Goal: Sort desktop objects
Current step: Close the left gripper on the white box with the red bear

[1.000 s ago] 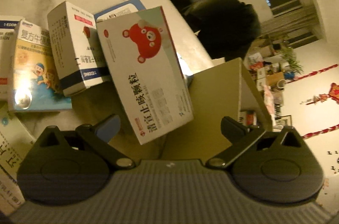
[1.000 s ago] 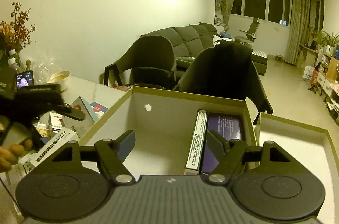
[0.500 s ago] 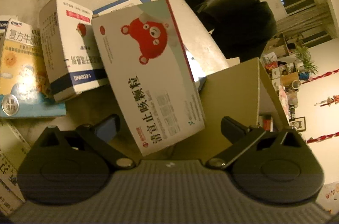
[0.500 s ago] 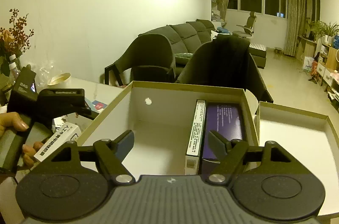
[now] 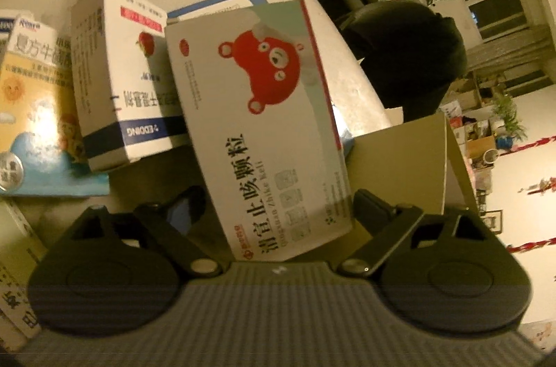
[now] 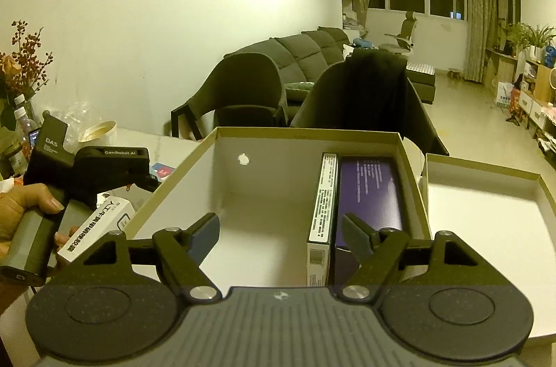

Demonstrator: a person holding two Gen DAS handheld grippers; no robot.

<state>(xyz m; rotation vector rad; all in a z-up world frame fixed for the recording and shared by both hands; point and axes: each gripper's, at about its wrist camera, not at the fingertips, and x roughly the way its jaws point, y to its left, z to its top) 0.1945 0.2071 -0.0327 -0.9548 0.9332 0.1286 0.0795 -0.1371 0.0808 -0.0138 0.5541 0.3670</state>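
Observation:
A white medicine box with a red bear [image 5: 264, 130] lies tilted against a white and blue box [image 5: 121, 82], its lower end between the fingers of my left gripper [image 5: 278, 200]. The jaws are open, one finger close on each side of the box. Right of it stands the wall of the olive cardboard box [image 5: 399, 172]. In the right wrist view my right gripper [image 6: 280, 224] hangs open and holds nothing above that cardboard box [image 6: 271, 134]. Inside, a narrow white box [image 6: 325, 196] and a purple box [image 6: 370, 189] stand at the right side.
More medicine boxes lie on the marble table: a yellow and blue one [image 5: 34, 109] and a blue-edged one [image 5: 222, 2] behind. A hand [image 6: 21, 210] holds the left gripper body over a long white box [image 6: 97, 228]. The box lid [image 6: 486, 221] lies at the right. Dark chairs [image 6: 243, 96] stand beyond the table.
My left gripper has moved in on the bear box, which now reaches down between its fingers, and the fingers have drawn slightly inward. The right gripper has shifted a little over the cardboard box.

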